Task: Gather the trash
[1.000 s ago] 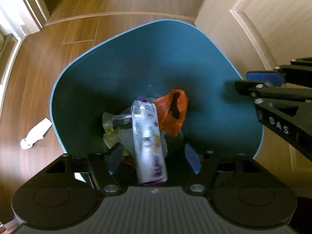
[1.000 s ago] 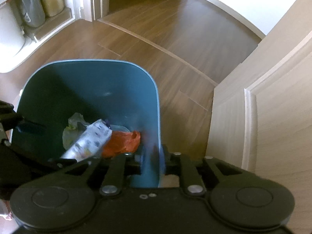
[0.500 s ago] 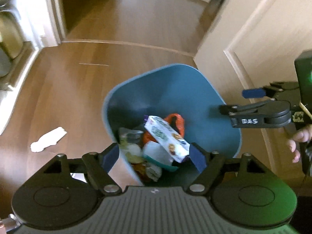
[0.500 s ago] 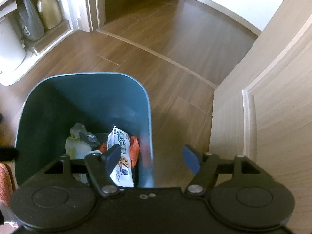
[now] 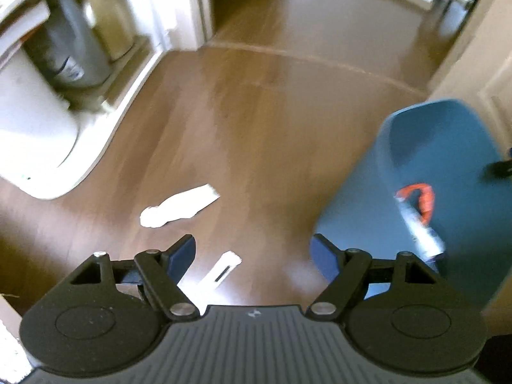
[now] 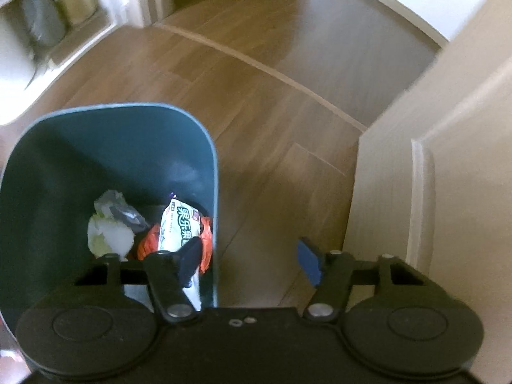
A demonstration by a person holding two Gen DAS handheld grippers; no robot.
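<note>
Our left gripper [image 5: 252, 249] stands wide apart with nothing between its blue-padded jaws, pointing steeply down at bare brown wooden floor. Just ahead of it, between the jaw tips, lies a small flat white paper strip with a dark slot [image 5: 224, 270]. Beyond that, up and to the left in the left wrist view, lies the larger crumpled white paper scrap [image 5: 179, 206], its long axis running diagonally from lower left to upper right. Both pieces are on the floor, well clear of the teal plastic waste bin [image 5: 412, 128], which sits off to the right of this gripper.

Our right gripper [image 6: 249, 257] hangs over the bin's right rim, its jaws closing, yet with only floor and the bin wall showing between them; it holds nothing. Inside the bin we see a white printed snack wrapper [image 6: 177, 227], an orange plastic bag [image 6: 150, 244] and pale crumpled wrapping [image 6: 108, 233].

We judge the next pickup to fall to our left hand, since it is by far the nearer to the loose paper. The small strip lies almost under the jaws and slants across their line, so a slight roll would help the pads meet its long edges.
</note>
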